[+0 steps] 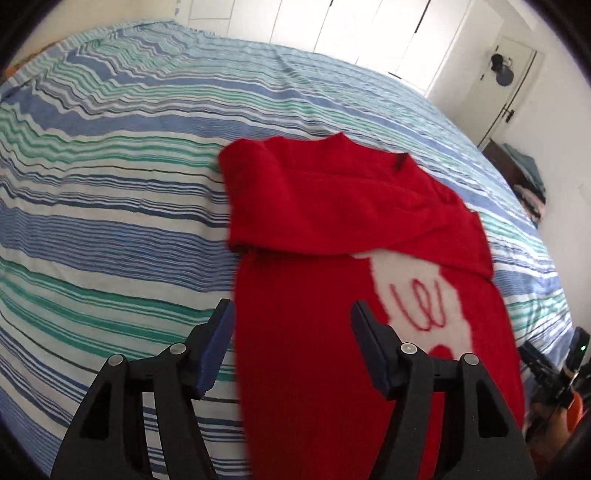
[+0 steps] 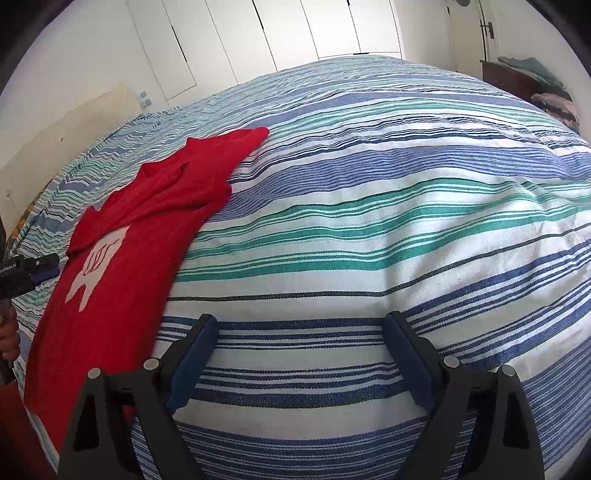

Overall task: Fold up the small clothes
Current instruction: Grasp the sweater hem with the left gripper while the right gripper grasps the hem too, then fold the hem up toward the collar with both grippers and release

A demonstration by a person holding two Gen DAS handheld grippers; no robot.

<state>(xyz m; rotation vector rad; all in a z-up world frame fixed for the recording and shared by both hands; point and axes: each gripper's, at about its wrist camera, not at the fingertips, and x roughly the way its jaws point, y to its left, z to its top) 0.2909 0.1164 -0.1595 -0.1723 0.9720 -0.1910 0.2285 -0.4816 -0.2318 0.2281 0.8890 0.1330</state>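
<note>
A small red knit sweater (image 1: pixel 314 206) with a white motif lies flat on the striped bedspread (image 1: pixel 110 177). Both sleeves are folded across its chest. My left gripper (image 1: pixel 291 314) is open and empty, hovering over the sweater's lower left edge. In the right wrist view the sweater (image 2: pixel 140 221) lies at the left. My right gripper (image 2: pixel 299 325) is open and empty over bare bedspread (image 2: pixel 369 221), to the right of the sweater. The left gripper (image 2: pixel 44 267) shows at the left edge of that view.
White wardrobe doors (image 2: pixel 295 29) stand beyond the bed. A dark cabinet with piled clothes (image 1: pixel 524 173) and a door (image 1: pixel 502 88) are at the right. The right gripper (image 1: pixel 546 365) shows at the right edge of the left wrist view.
</note>
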